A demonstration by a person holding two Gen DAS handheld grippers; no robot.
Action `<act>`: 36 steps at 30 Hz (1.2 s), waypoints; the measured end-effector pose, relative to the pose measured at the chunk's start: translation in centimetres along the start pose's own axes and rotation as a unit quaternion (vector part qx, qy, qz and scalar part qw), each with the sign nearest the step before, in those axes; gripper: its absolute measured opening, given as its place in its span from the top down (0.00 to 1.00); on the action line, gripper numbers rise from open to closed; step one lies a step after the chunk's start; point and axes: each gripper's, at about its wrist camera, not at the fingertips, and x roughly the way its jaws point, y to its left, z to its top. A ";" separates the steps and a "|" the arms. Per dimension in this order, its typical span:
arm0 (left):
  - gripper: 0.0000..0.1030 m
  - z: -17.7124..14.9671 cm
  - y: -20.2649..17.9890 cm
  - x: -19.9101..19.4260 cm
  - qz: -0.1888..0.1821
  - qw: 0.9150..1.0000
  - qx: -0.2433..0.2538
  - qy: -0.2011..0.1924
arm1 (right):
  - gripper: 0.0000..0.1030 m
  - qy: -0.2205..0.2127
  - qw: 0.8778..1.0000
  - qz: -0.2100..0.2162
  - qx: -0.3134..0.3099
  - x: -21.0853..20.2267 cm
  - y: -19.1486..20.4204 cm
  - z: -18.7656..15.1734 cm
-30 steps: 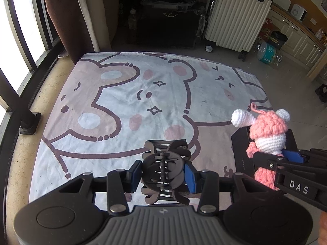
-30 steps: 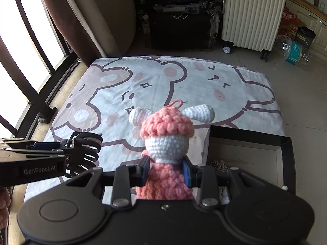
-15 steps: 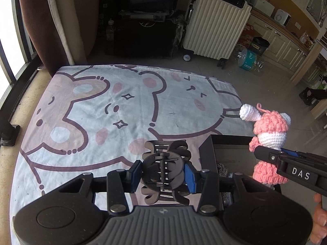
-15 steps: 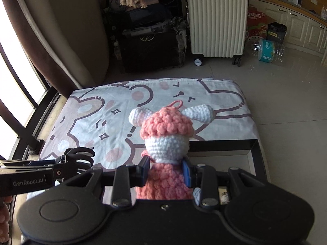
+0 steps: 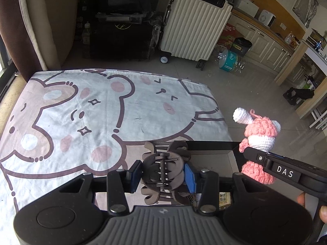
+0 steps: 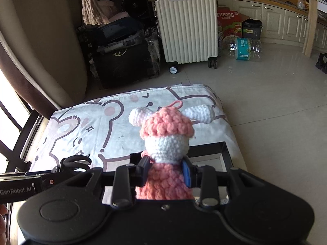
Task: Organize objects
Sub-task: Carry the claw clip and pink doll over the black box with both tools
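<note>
- Hair clip (image 5: 163, 171), dark, clamped between the blue pads of the left gripper (image 5: 163, 172), held in the air above the near end of the black box (image 5: 212, 145).
- Crochet doll (image 6: 166, 143), pink and white, gripped at the body by the right gripper (image 6: 166, 173), above the same box.
- Box: open-topped, on the right edge of the bear-print blanket (image 5: 71, 112); bare blanket to its left, bare floor (image 6: 265, 106) beyond.
- Left view only: small packets inside the box, fingers (image 5: 323, 214) of the person's right hand.
- Right view only: doll's hanging loop.
</note>
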 end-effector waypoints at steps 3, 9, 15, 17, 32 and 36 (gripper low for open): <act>0.56 0.2 -0.7 0.6 -0.011 1.000 -0.004 -0.004 | 0.67 -0.012 1.000 -0.009 0.008 0.6 -1.3 -0.1; 0.56 0.6 -1.8 2.5 -0.039 0.999 -0.019 -0.007 | 0.67 -0.024 0.999 -0.037 -0.029 2.7 -2.4 -0.8; 0.56 1.1 -3.1 4.6 -0.064 0.998 -0.024 -0.009 | 0.67 -0.028 0.996 -0.036 -0.075 4.7 -3.2 -1.7; 0.56 1.2 -3.6 5.4 -0.071 0.997 -0.022 -0.009 | 0.67 -0.028 0.994 -0.038 -0.096 5.4 -3.2 -2.0; 0.56 1.9 -3.7 10.6 -0.087 0.995 -0.053 0.010 | 0.67 0.033 0.979 -0.035 -0.200 10.3 -3.8 -4.8; 0.56 1.9 -4.1 11.4 -0.096 0.994 -0.058 0.015 | 0.67 0.069 0.989 -0.010 -0.129 10.5 -5.2 -3.9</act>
